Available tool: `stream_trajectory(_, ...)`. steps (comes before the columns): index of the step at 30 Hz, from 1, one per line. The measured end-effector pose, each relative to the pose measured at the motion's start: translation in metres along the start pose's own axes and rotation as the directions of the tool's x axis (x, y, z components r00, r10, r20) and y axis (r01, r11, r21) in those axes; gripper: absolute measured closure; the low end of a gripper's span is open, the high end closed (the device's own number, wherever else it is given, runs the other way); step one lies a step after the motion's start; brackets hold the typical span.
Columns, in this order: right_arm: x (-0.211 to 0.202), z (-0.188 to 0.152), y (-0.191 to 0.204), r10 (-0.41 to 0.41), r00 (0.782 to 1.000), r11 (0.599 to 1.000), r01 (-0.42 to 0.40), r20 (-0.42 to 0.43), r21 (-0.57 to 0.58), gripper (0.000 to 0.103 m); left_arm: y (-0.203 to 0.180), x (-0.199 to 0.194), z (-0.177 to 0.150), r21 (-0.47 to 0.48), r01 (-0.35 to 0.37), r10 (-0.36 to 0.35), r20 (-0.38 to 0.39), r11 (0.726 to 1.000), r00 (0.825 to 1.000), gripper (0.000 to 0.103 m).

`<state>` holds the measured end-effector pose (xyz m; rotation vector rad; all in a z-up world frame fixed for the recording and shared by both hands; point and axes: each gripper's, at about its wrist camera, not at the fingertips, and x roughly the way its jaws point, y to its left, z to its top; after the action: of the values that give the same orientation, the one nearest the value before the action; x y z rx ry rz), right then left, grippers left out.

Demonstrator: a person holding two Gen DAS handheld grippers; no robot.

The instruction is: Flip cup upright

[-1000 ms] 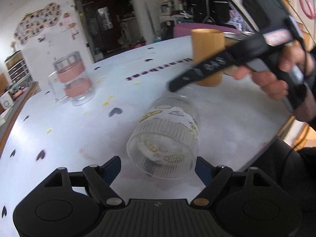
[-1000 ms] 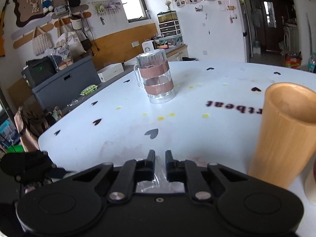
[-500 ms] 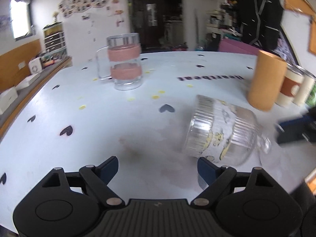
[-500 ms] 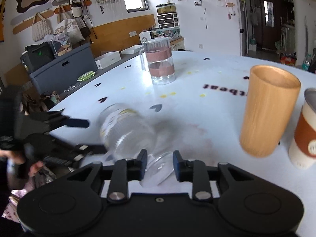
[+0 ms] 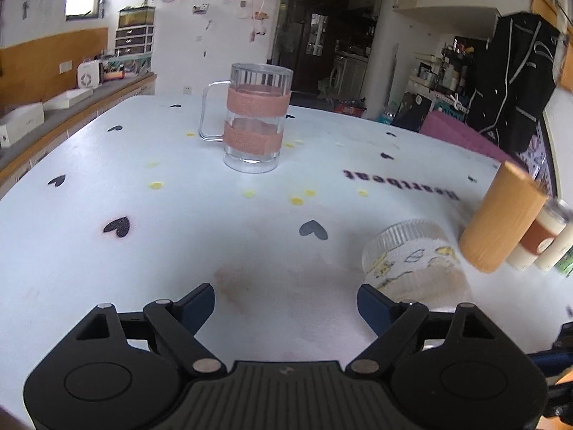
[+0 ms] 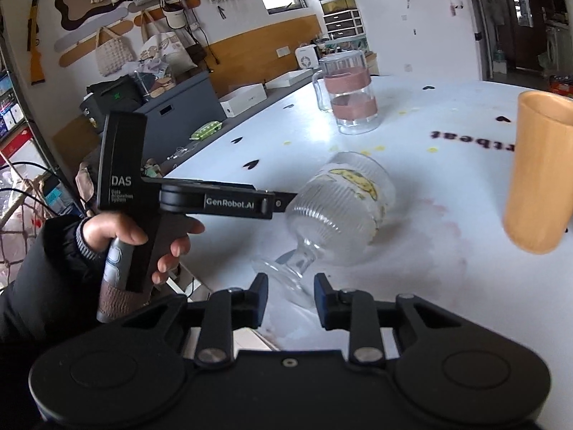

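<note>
A ribbed clear glass goblet with yellow drawings (image 6: 340, 211) lies on its side on the white table (image 6: 412, 143), its foot pointing toward my right gripper. My right gripper (image 6: 290, 295) is open, its fingers either side of the goblet's foot and stem, not closed on them. In the left wrist view the goblet (image 5: 412, 261) lies at the right, just beyond the right fingertip. My left gripper (image 5: 286, 299) is open and empty; it also shows in the right wrist view (image 6: 283, 202), its tip beside the goblet's bowl.
A glass mug with pink bands (image 5: 256, 122) stands mid-table. A tan wooden tumbler (image 5: 501, 222) stands right of the goblet, with paper cups (image 5: 544, 236) behind it. The table edge runs close to both grippers.
The left gripper has swung left, so the goblet slid to the right of its view. The right gripper has opened wider and pulled back from the goblet's foot.
</note>
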<state>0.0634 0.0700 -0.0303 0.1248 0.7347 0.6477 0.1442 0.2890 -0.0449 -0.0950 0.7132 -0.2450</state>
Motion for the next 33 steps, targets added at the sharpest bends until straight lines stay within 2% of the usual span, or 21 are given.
stream_trajectory(3,-0.012,0.001,-0.004,0.021,0.999,1.000,-0.022,0.041,0.014,0.073,-0.005,-0.014,0.001,-0.032,0.032,-0.033,-0.018,0.999,0.999,0.018)
stream_trajectory(4,-0.017,0.002,-0.006,0.024,0.998,0.999,-0.026,0.058,0.022,0.073,-0.007,-0.018,0.000,-0.026,0.046,-0.046,-0.025,0.999,0.999,0.022)
stream_trajectory(7,-0.032,0.008,-0.016,0.020,0.991,0.997,-0.029,0.129,0.072,0.069,-0.025,-0.025,-0.001,0.021,0.100,-0.099,-0.051,0.995,0.994,0.027)
stream_trajectory(10,-0.038,0.017,-0.034,0.017,0.985,0.983,-0.047,0.170,0.177,0.059,-0.047,-0.024,-0.001,0.090,0.147,-0.138,-0.096,0.985,0.986,0.030)
stream_trajectory(16,-0.024,0.031,-0.059,0.005,0.988,0.944,-0.055,0.153,0.325,0.047,-0.072,-0.003,-0.006,0.153,0.173,-0.140,-0.208,0.973,0.968,0.047)
stream_trajectory(19,-0.008,0.036,-0.068,0.023,0.993,0.917,-0.067,0.114,0.393,0.035,-0.078,0.004,-0.008,0.173,0.168,-0.124,-0.241,0.970,0.963,0.055)
stream_trajectory(22,0.011,0.038,-0.078,0.031,0.997,0.874,-0.064,0.076,0.481,0.029,-0.081,0.005,-0.009,0.188,0.157,-0.107,-0.252,0.970,0.962,0.067)
stream_trajectory(28,0.053,0.035,-0.102,0.090,0.996,0.738,-0.066,0.000,0.672,0.028,-0.080,0.003,-0.008,0.192,0.171,-0.119,-0.253,0.967,0.960,0.067)
stream_trajectory(33,0.071,0.029,-0.107,0.130,0.991,0.679,-0.073,-0.023,0.730,0.025,-0.080,0.003,-0.009,0.198,0.176,-0.125,-0.245,0.964,0.961,0.067)
